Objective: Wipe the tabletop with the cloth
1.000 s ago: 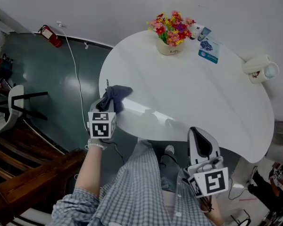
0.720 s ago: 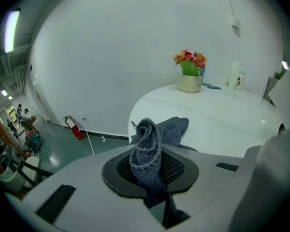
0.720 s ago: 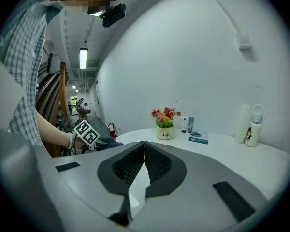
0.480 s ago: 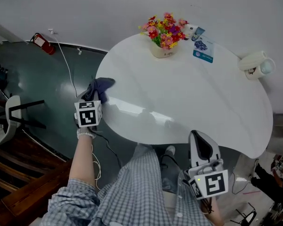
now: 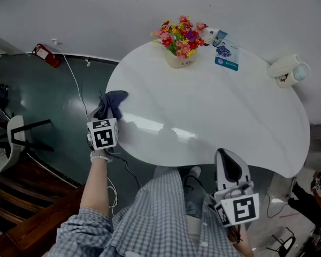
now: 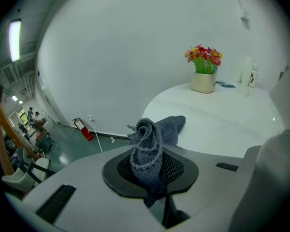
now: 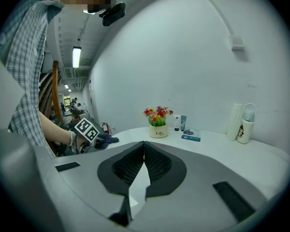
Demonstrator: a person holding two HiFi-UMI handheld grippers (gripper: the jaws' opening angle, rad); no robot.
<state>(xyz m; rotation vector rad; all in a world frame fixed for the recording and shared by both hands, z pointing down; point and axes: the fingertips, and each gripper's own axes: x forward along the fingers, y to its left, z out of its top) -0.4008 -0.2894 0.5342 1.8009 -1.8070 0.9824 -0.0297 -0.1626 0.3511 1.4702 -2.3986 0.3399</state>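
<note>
Left gripper [image 5: 107, 115] clamps the dark blue knitted cloth [image 6: 149, 146] at the white rounded tabletop [image 5: 214, 116] edge for wiping; right gripper [image 7: 144, 151] closed empty, held clear

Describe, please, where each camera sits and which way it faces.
Head view: on the person's head, looking steeply down at the table; shows shirt, left gripper, right gripper.
Left gripper view: on that gripper, facing across the table toward the flower pot; its fingers shut on the cloth.
Right gripper view: on that gripper, facing the far wall; fingers shut, empty; shows sleeve and left arm.
Shared: all three show the flower pot; head and right gripper views show the left gripper.
</note>
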